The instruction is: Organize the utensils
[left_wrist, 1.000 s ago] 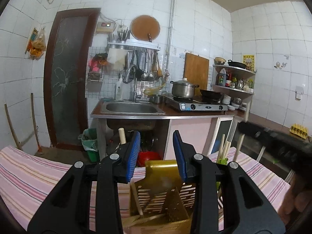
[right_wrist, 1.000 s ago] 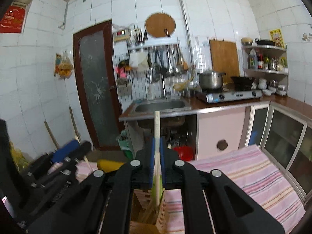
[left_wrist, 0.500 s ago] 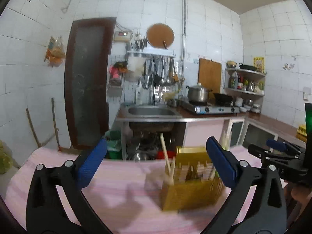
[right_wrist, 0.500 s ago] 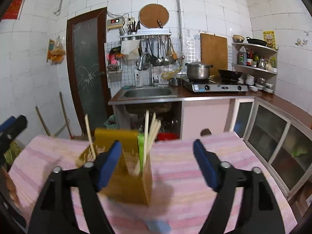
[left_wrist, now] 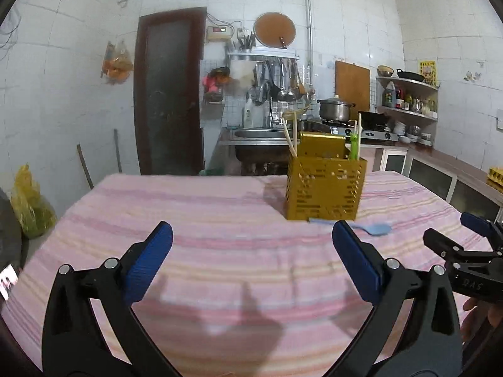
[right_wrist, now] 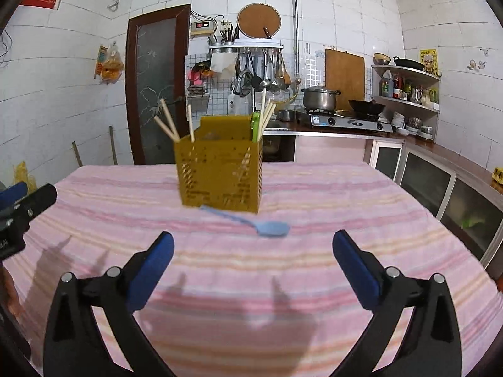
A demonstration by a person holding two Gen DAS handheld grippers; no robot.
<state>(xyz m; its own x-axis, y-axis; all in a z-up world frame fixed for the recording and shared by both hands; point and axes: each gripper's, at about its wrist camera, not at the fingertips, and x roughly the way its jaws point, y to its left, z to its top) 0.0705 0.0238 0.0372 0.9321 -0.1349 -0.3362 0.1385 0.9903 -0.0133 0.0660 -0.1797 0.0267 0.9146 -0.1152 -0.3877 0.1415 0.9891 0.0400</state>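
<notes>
Blue spoon [right_wrist: 251, 223] lies crosswise ahead of right gripper [right_wrist: 253, 270], nearer it than left gripper [left_wrist: 251, 264]; both jaws wide open, empty.

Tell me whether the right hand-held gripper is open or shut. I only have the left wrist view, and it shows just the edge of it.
Observer: The right hand-held gripper is wide open, with nothing between its fingers.
Operator: My own finger covers part of the blue spoon. How does it lie?
Observer: The blue spoon lies flat on the striped cloth. Its bowl points toward the gripper and its handle end is at the foot of the yellow utensil holder.
Operator: What stands with the green utensil?
Observer: A few chopsticks fan out beside the green utensil at that corner.
</notes>
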